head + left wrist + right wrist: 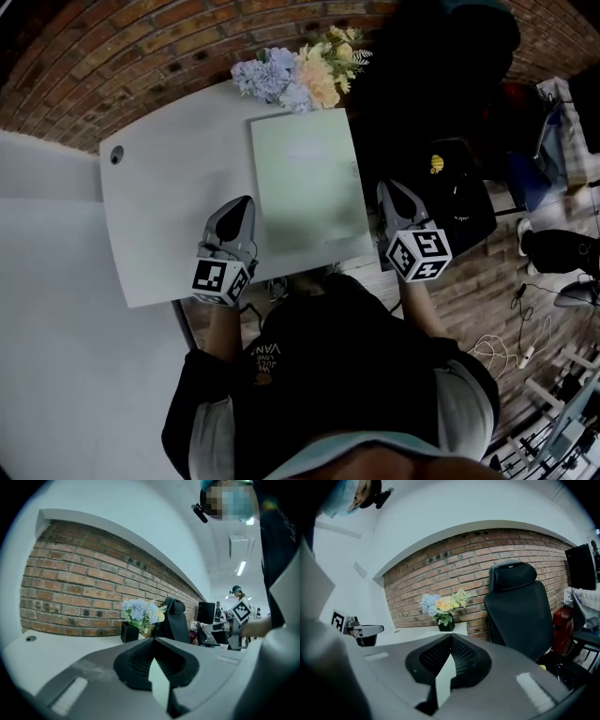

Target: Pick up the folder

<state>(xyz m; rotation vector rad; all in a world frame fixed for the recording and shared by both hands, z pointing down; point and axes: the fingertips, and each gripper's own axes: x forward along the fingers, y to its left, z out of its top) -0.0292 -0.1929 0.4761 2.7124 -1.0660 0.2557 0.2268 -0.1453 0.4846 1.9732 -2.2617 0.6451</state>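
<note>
A pale green folder (305, 183) lies flat on the white table (169, 178), with its right edge close to the table's right edge. My left gripper (244, 204) is over the table just left of the folder's near left part, jaws shut and empty. Just right of the folder's near right corner, past the table edge, my right gripper (386, 190) is also shut and empty. In the left gripper view the closed jaws meet at the left gripper (153, 643); in the right gripper view they meet at the right gripper (450, 640). I cannot make out the folder in either gripper view.
A bunch of blue and yellow flowers (300, 73) in a dark pot stands at the table's far edge against a brick wall (141, 56). A black office chair (450, 192) stands right of the table. Cables (511, 347) lie on the floor at the right.
</note>
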